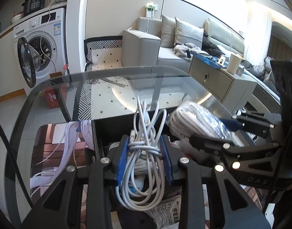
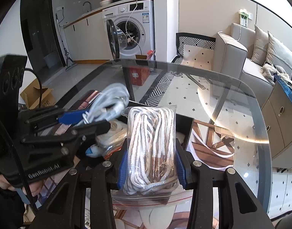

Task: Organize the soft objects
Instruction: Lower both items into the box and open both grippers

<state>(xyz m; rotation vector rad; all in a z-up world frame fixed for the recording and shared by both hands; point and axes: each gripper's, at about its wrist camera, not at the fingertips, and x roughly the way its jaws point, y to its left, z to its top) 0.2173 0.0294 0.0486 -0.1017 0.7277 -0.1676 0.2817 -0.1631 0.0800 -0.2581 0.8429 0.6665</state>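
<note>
My left gripper (image 1: 145, 150) is shut on a coiled white cable bundle (image 1: 144, 133) and holds it above a black box (image 1: 111, 131) on the glass table. It also shows in the right wrist view (image 2: 92, 119), where the cable (image 2: 111, 101) is blurred. My right gripper (image 2: 151, 164) is shut on a clear zip bag of white-and-brown rope (image 2: 151, 143), held over the same box (image 2: 184, 126). In the left wrist view the right gripper (image 1: 212, 131) holds the bag (image 1: 199, 122) just right of the cable.
The box holds other soft packets (image 2: 111, 133) and a printed pouch (image 1: 165, 211). A picture mat (image 1: 56, 143) lies on the glass table (image 1: 107, 76). Beyond stand a washing machine (image 1: 41, 43), a sofa (image 1: 165, 43) and a grey cabinet (image 1: 218, 80).
</note>
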